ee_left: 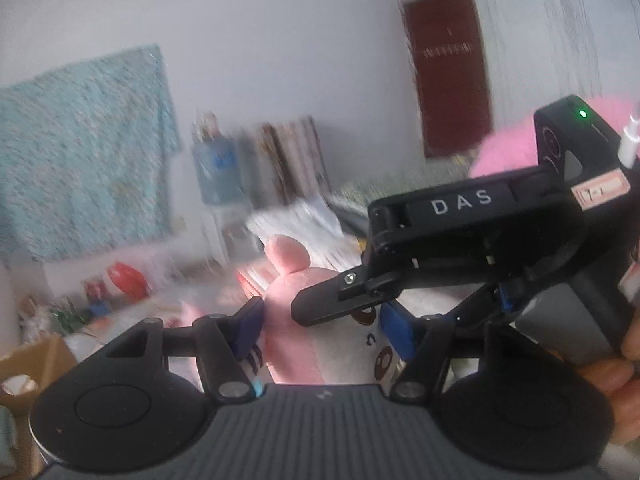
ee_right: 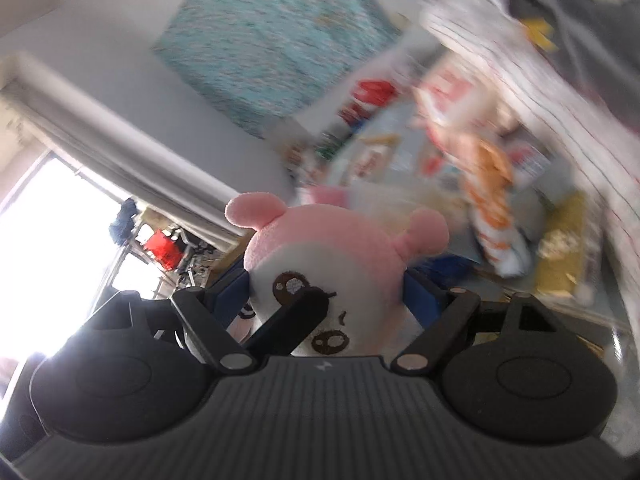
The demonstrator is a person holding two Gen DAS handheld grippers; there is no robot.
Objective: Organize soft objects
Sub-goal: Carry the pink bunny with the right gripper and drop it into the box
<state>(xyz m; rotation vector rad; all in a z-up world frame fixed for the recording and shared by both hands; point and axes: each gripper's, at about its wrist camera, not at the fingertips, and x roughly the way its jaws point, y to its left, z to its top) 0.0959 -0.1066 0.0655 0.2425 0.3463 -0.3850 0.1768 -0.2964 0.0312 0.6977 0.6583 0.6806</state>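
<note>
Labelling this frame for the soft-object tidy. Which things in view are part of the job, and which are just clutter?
In the job:
- pink and white plush toy, between the jaws of both grippers
- left gripper
- right gripper

Lying about:
- teal patterned cloth hung on the wall
- cardboard box
- striped white fabric
- dark red door
</note>
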